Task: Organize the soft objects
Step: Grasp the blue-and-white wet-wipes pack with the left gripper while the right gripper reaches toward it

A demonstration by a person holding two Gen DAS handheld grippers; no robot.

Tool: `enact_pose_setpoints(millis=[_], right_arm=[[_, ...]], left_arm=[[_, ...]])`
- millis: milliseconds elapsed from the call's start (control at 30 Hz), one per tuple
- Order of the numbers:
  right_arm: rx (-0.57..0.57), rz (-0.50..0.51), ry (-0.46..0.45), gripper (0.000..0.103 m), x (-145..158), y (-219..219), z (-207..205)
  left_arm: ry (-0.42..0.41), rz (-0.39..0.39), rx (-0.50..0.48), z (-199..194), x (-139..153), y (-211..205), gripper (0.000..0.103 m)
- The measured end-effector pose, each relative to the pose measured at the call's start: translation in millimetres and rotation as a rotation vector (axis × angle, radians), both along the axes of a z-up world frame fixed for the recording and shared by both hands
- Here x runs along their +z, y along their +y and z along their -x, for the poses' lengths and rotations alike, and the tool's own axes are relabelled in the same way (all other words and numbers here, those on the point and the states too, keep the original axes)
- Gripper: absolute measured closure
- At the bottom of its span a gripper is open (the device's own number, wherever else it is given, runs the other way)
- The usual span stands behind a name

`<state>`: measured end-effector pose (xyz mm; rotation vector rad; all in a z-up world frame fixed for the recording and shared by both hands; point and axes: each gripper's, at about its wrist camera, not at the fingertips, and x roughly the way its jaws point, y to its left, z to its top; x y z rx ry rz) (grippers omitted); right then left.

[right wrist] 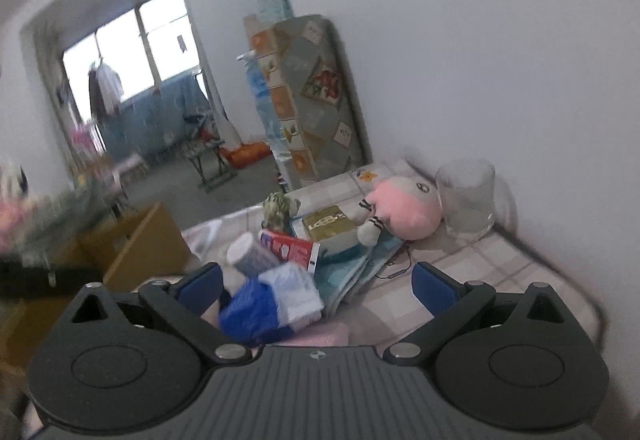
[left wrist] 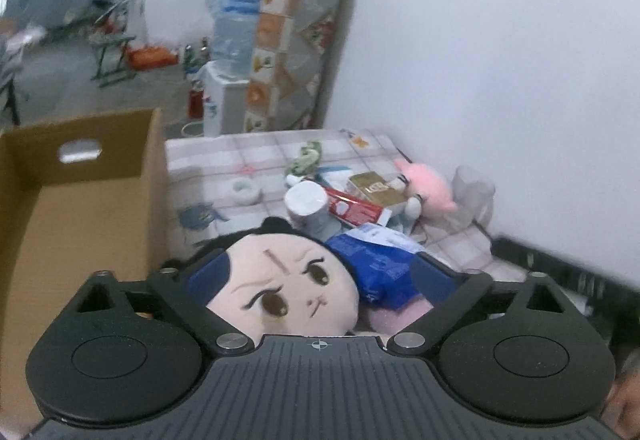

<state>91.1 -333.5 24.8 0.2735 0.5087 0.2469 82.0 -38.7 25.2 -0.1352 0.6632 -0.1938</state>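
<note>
1. Here the left gripper (left wrist: 320, 276) stands open around a black-haired doll head (left wrist: 280, 284); its body is hidden below the gripper housing.
2. The right gripper (right wrist: 318, 284) is open over a blurred blue-white packet (right wrist: 272, 304).
3. A pink plush (right wrist: 400, 209) lies by the wall, beside a clear cup (right wrist: 466, 199).
4. The cardboard box (left wrist: 80, 207) is cut off left.
</note>
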Motion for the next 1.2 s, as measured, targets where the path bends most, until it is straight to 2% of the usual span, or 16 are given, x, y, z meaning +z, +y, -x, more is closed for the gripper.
enact_pose_setpoints(millis=[133,300,467,633,700,767,833,933,1033,1100,1200], right_arm=[[0.031,-0.161,0.076,0.041,-13,-26,-31],[0.103,-0.317,0.192,0.050,-41,-45,-57],[0.148,-0.394,0.279,0.052,-65,-60,-69],[0.225,-0.434,0.309,0.056,-75,-55,-94],[0.258,-0.425,0.327,0.073,-77,-47,-103],[0.298,-0.440,0.347,0.079,-80,-41,-110],[0.349,-0.483,0.357,0.079,-78,-38,-113],[0.372,-0.487,0.336,0.079,-72,-34,-117],[0.397,-0.534,0.346,0.079,-72,-32,-126],[0.411,-0.557,0.347,0.079,-70,-33,-130],[0.435,-0.597,0.355,0.079,-71,-33,-136]], left_arm=[[0.009,-0.098,-0.094,-10,-14,-30,0.028],[0.042,-0.141,-0.222,-10,-32,-57,0.036],[0.033,-0.201,-0.263,-14,-39,-76,0.043],[0.004,-0.283,-0.266,-27,-43,-92,0.043],[-0.001,-0.314,-0.275,-31,-44,-97,0.042],[0.003,-0.337,-0.284,-35,-44,-101,0.034],[0.012,-0.349,-0.293,-40,-44,-105,0.028],[0.020,-0.363,-0.320,-47,-46,-111,0.020],[0.026,-0.402,-0.298,-56,-49,-118,0.020],[0.052,-0.407,-0.278,-65,-51,-120,0.024],[0.083,-0.425,-0.244,-77,-55,-123,0.035]])
